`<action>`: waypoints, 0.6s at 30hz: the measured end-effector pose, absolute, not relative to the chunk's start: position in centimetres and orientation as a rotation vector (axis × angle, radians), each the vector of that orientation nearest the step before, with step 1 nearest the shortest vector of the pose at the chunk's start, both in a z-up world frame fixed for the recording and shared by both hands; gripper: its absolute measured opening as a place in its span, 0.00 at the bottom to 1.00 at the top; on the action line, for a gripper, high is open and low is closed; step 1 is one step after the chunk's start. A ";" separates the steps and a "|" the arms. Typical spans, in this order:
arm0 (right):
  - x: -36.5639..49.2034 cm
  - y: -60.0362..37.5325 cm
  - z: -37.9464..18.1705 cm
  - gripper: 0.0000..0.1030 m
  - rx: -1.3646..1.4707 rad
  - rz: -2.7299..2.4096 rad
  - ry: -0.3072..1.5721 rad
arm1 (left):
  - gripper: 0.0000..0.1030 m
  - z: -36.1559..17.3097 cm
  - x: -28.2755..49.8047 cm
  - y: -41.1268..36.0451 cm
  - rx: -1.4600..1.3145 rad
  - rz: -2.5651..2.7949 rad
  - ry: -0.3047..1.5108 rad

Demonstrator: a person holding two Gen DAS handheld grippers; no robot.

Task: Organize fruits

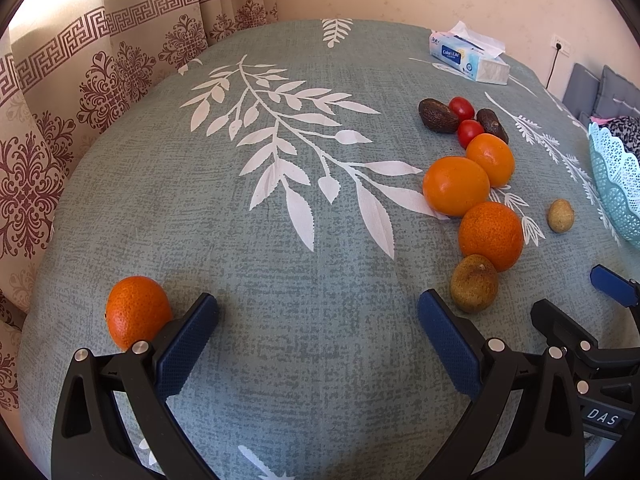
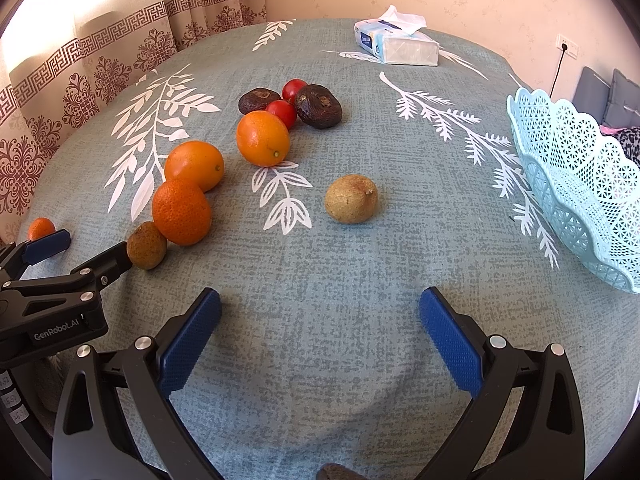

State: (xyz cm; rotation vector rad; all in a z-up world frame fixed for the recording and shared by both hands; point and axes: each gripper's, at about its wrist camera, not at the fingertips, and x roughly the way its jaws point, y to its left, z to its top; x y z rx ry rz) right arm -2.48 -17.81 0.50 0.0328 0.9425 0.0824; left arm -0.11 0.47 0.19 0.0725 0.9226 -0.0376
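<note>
The table carries four oranges (image 2: 262,138), one of them apart at the left edge, two cherry tomatoes (image 2: 282,112), two dark wrinkled fruits (image 2: 319,105) and two brownish-green round fruits (image 2: 351,199). There is one tissue pack (image 2: 396,46) and one pale blue lattice basket (image 2: 576,184). A further dark fruit may sit at the bottom edge of the right wrist view, too cropped to count.

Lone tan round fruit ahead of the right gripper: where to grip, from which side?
Grip the tan fruit across its round middle, right gripper going straight forward with fingers either side. Its stem nub points up-right, so avoid pinching there. Bare tablecloth surrounds it.
</note>
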 end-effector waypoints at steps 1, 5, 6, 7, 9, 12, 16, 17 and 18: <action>-2.5 -17.8 0.5 0.98 0.031 0.083 0.945 | 0.95 0.2 -0.1 0.5 0.073 -0.037 0.922; -1.8 -17.3 0.5 0.98 0.028 0.088 0.955 | 0.95 0.2 -0.1 0.5 0.073 -0.037 0.923; -1.8 -17.5 0.4 0.98 0.027 0.092 0.958 | 0.95 0.2 -0.1 0.5 0.073 -0.037 0.922; -1.9 -17.8 0.5 0.98 0.025 0.097 0.963 | 0.95 0.2 -0.1 0.5 0.073 -0.036 0.922; -1.7 -17.8 0.5 0.98 0.020 0.109 0.987 | 0.95 0.3 0.1 0.8 0.075 -0.031 0.920; -1.6 -17.8 0.5 0.98 0.015 0.118 1.004 | 0.95 0.2 -0.2 0.3 0.091 -0.020 0.915; -1.7 -17.8 0.5 0.98 0.015 0.116 0.995 | 0.95 0.1 -0.1 0.4 0.076 -0.027 0.918; -1.7 -17.8 0.5 0.98 0.019 0.118 0.992 | 0.95 0.1 -0.1 0.5 0.061 -0.037 0.919; -1.8 -17.9 0.5 0.98 0.023 0.120 0.990 | 0.95 0.1 -0.1 0.6 0.051 -0.045 0.917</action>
